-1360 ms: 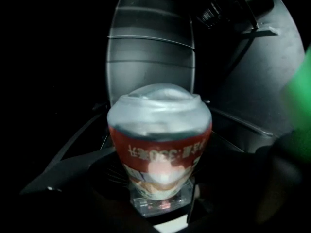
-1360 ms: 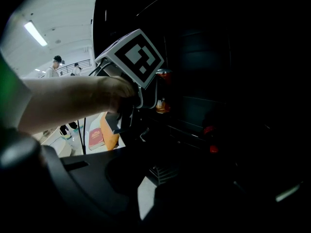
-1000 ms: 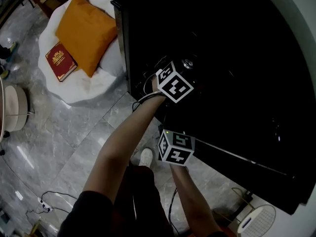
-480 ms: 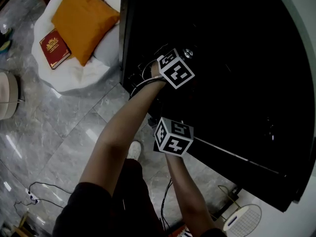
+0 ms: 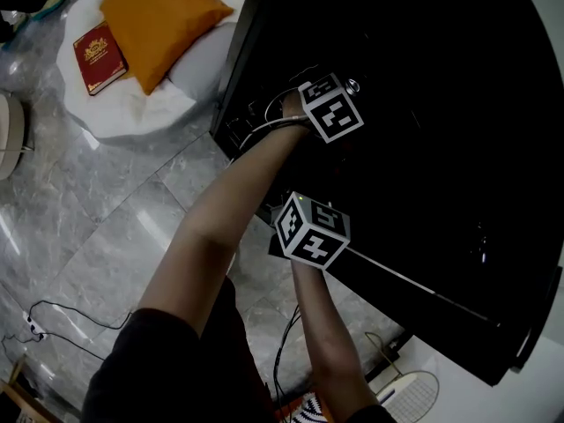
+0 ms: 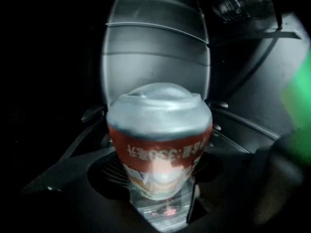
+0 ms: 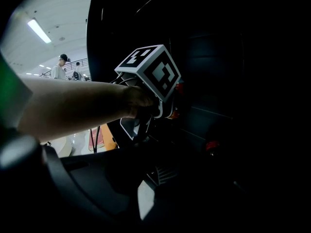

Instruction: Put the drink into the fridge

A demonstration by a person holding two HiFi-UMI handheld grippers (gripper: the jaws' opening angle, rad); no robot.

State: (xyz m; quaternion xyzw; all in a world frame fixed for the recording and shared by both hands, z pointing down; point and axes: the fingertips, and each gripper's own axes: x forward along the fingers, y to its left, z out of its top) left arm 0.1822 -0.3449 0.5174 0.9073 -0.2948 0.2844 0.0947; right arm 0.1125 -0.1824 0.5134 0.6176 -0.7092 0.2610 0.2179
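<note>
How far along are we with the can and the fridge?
Done: the can is picked up, gripped in the left gripper. In hand: it is held at the dark fridge; the right gripper looks open and empty. Left: set the can inside and let go.

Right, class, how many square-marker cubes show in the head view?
2. The upper cube is against the black fridge; the lower cube is below it, by the fridge's near edge. None seems hidden.
</note>
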